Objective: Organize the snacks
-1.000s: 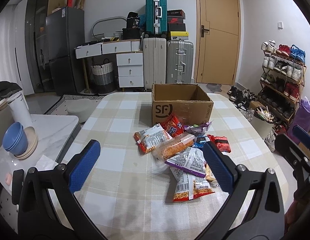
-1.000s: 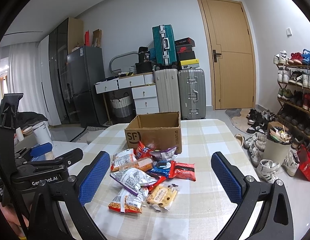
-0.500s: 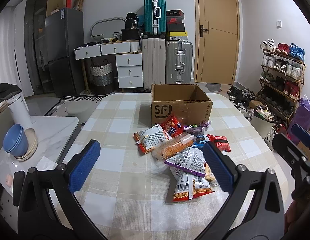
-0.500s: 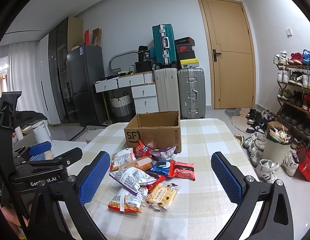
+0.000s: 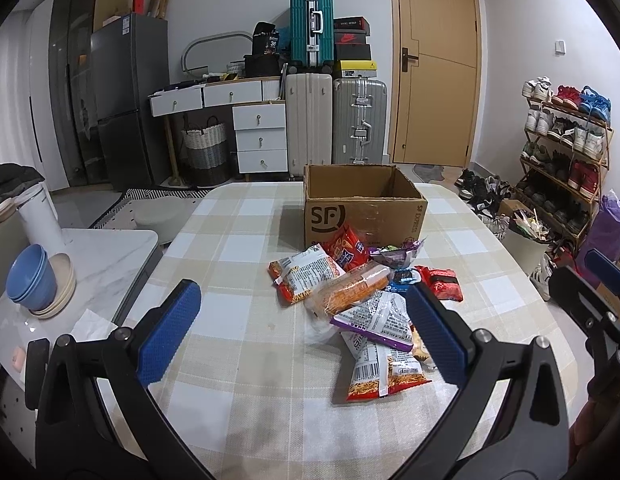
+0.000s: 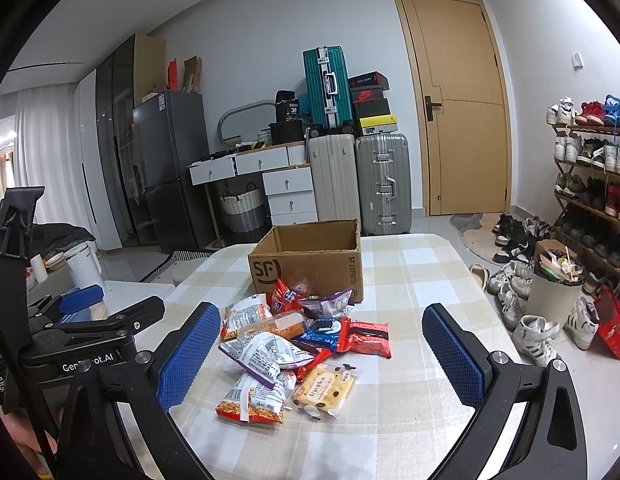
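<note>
Step in hand: I am at the start of sorting; nothing is picked up, and I judge this to be the approach to the first packet.
Left tool point(image 5: 299, 330): its two blue pads stand wide apart, empty, hovering over the near part of the surface point(image 5: 229, 240), with the pile just ahead and to its right.
Right tool point(image 6: 322, 354): also spread wide and empty, framing the pile from the near side.
Snacks point(image 6: 293, 340): a loose heap of packets lies on the surface, touching the front wall of the cardboard box point(image 6: 310, 264); a pale biscuit packet point(image 6: 324, 386) and an orange noodle packet point(image 6: 249, 402) lie nearest me.
Box: open at the top; I see nothing inside it from here.
Next move: I judge it calls for lowering one tool onto a near, free-lying packet, closing on its edge, then carrying it over the box rim.
Against a second ago: hardly anything differs; the pile and box are unmoved, both tools stay spread, and the left view has only drifted slightly.
</note>
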{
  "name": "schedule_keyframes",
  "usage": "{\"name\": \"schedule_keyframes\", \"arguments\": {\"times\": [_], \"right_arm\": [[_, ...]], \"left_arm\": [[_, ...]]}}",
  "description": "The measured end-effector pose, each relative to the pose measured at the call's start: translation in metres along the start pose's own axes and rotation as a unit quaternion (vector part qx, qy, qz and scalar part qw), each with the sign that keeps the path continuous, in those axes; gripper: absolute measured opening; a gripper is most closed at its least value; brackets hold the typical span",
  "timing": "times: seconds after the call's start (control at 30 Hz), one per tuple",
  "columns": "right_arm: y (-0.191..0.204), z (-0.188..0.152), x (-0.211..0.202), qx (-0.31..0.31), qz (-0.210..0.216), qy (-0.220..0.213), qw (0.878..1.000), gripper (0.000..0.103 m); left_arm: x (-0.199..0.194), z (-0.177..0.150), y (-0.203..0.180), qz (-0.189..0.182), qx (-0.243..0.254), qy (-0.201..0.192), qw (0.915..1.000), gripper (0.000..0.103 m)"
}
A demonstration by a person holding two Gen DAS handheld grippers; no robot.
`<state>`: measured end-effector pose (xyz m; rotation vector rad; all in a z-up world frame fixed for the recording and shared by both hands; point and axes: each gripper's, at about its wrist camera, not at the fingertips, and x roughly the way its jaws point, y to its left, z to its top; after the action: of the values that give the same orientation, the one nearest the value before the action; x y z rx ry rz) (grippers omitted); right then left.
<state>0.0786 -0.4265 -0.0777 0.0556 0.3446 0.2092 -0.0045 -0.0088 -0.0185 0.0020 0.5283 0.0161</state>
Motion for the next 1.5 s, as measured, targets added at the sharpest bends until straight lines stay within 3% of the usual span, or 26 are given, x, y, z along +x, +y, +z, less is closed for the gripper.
{"name": "schedule_keyframes", "arguments": {"times": [0.43,0.7,0.9,1.0,1.27,1.5], "right_arm": [[0.001,-0.003,0.001,0.002,-0.002,0.001,1.0,0.103],[-0.008,-0.02,0.017,0.007,0.0,0.028,1.0,0.103],[-0.024,-0.036,0.045,0.024,0.014,0.073,0.997,0.103],[-0.032,-0.044,0.06,0.037,0.012,0.091,0.995,0.103],[-0.053,-0.06,0.088,0.069,0.021,0.126,0.989,0.103],[-0.068,-0.066,0.109,0.089,0.028,0.146,0.985,0.103]], "left_arm": [[0.007,-0.008,0.0,-0.001,-0.001,0.006,1.0,0.102],[0.041,-0.022,0.006,-0.023,0.008,0.041,0.9989,0.102],[0.085,-0.054,0.011,-0.103,0.015,0.125,0.9867,0.102],[0.104,-0.064,-0.002,-0.119,0.026,0.151,0.9809,0.102],[0.154,-0.076,-0.049,-0.127,0.042,0.219,0.9666,0.102],[0.173,-0.075,-0.073,-0.109,0.063,0.24,0.9625,0.098]]}}
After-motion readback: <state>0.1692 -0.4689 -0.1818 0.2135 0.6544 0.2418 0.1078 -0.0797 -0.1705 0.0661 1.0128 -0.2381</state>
